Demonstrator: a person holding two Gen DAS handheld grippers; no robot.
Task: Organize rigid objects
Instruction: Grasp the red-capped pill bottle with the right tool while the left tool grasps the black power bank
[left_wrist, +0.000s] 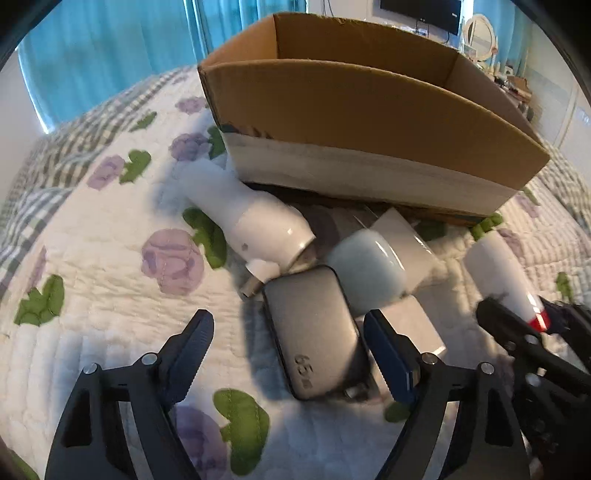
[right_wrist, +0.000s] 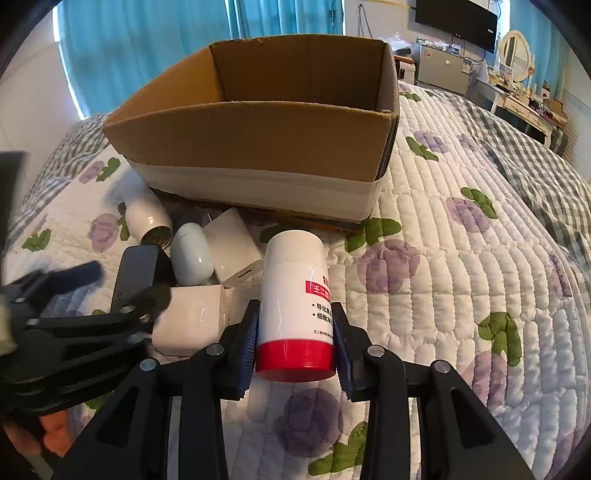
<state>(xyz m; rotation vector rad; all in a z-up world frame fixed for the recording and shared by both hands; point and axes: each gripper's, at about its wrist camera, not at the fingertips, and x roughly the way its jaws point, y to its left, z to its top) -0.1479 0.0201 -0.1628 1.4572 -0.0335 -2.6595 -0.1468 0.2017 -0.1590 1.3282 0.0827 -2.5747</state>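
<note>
An open cardboard box (left_wrist: 369, 110) (right_wrist: 258, 140) stands on the quilted bed. My right gripper (right_wrist: 295, 325) is shut on a white bottle with a red cap (right_wrist: 295, 295), seen in the left wrist view (left_wrist: 498, 277) at the right. My left gripper (left_wrist: 291, 332) is open around a grey 65W charger (left_wrist: 314, 332), which lies flat between the fingers. Beside it lie a white cylinder (left_wrist: 251, 214), a pale blue oval case (left_wrist: 365, 273) and white charger blocks (right_wrist: 229, 251).
The floral quilt (right_wrist: 461, 258) spreads to the right of the box and in front of it. A dresser with a round mirror (right_wrist: 517, 51) and a wall TV (right_wrist: 458, 18) stand far back right. Blue curtains hang behind.
</note>
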